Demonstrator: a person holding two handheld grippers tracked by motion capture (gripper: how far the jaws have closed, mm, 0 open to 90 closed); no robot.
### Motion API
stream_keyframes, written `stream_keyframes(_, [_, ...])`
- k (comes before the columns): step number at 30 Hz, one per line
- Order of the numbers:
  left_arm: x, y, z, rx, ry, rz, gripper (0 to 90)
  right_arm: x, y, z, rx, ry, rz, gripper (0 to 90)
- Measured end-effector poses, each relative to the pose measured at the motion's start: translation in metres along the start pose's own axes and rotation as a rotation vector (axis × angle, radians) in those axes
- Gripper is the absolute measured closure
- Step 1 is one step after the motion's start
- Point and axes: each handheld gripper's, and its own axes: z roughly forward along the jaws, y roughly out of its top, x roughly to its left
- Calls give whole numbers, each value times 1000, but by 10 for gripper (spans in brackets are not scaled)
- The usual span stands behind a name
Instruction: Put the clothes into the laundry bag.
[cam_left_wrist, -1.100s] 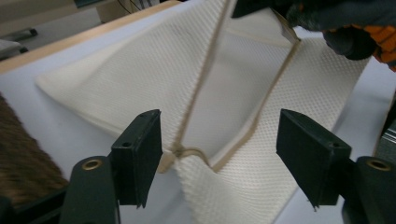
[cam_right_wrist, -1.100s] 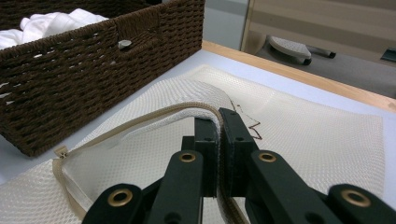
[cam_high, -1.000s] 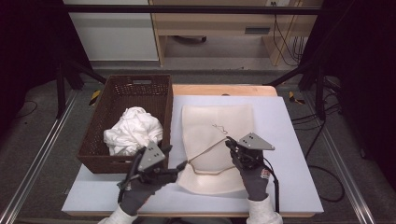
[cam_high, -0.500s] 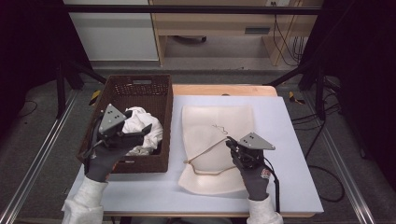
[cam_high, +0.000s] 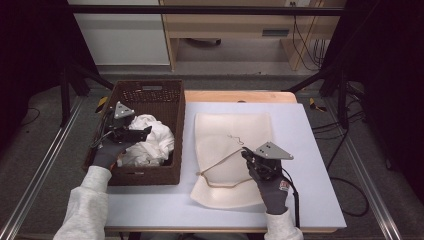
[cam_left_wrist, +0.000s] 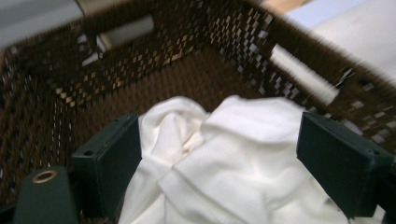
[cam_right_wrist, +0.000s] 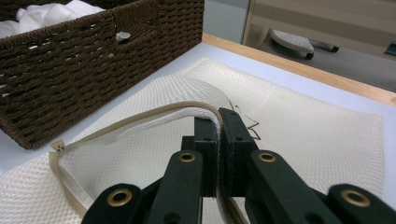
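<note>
Two claws at the white counter (cam_high: 310, 150)
The left claw (cam_left_wrist: 219, 154) gapes wide over the crumpled white cloth (cam_left_wrist: 224, 158) in the brown woven basket (cam_high: 150, 90); the right claw (cam_right_wrist: 218, 122) pinches the cream mesh bag's (cam_high: 235, 145) zipper edge.

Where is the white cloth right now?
In the high view the white cloth lies bunched in the brown basket on the table's left, between the open jaws of the left tool, beside the mesh bag.

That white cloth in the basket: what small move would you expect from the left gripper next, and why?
Probably a short dip and a squeeze. In the left gripper view the left gripper stands open with the white cloth bunched between its jaws, inside the basket. Meanwhile the right gripper is shut on the zipper edge of the mesh bag, lifting its mouth, likely for the cloth.
</note>
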Motion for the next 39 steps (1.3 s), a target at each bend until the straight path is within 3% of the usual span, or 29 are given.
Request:
stream_keyframes(4, [2,-7,15,76,-12,3,86,0,-1,1,6,1,0,867])
stream_keyframes(5, [2,-7,15,76,-12,3,71,0,-1,1,7,0,-1,867])
stream_keyframes(6, [2,-9,19,112,-27,-6,65,0,-1,2,9,0,1,867])
stream_keyframes(9, [1,-9,21,130,-42,4,69,0,-1,2,10,0,1,867])
stream_keyframes(11, [-1,-12,28,182,-53,2,73,0,-2,2,12,0,3,867])
stream_keyframes(20, [2,-22,46,304,-120,-56,27,-1,-3,2,16,-4,1,867])
stream_keyframes(24, [-5,-27,57,392,-144,-1,22,-3,-4,2,22,-5,6,867])
stream_keyframes(28, [-8,-29,62,447,-151,16,28,-4,-4,3,25,-6,11,867])
stream_keyframes(32, [-9,-29,62,476,-176,-5,124,-3,-4,4,30,-5,11,867])
stream_keyframes(39, [-10,-26,59,506,-225,-38,388,-5,-5,4,33,-7,15,867])
